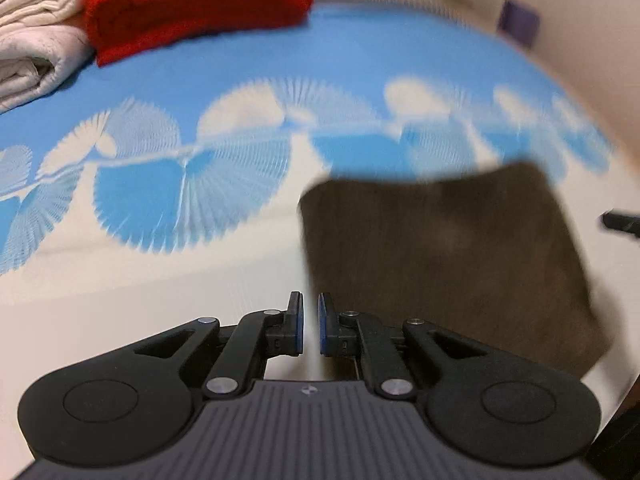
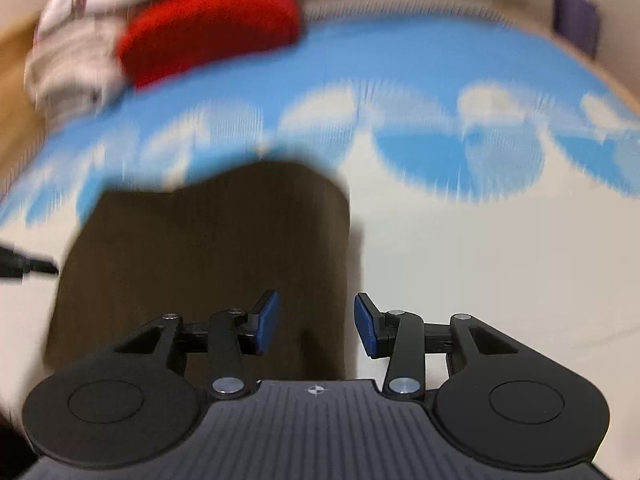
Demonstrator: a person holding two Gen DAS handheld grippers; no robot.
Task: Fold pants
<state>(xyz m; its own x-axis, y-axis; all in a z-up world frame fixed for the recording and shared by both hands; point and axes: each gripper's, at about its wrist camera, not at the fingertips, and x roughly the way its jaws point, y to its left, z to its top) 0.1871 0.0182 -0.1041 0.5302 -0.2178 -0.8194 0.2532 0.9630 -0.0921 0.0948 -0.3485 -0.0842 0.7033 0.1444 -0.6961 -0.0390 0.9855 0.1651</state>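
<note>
The brown pants (image 1: 448,256) lie on the bed as a compact rectangle, apparently already folded down, between the 2 grippers: to the right of the left gripper (image 1: 310,330) and under and to the left of the right gripper (image 2: 316,326). The left gripper's jaws are nearly closed with only a thin gap and nothing between them; the right gripper's jaws stand apart, empty, hovering over the cloth's right edge. The fabric looks soft, matte and fairly thick (both views are motion-blurred, so texture is a guess), light enough to lift by an edge, limp rather than stiff, and unlikely to slip from the pads. Best hold would be the near corners or the folded edge, pinching all layers together so they do not splay. The surface is a blue and white patterned bedspread (image 1: 168,184), soft and yielding. At its far end sit a red folded item (image 1: 192,4) and white folded linens (image 1: 36,40); a wall and shelf clutter lie beyond
</note>
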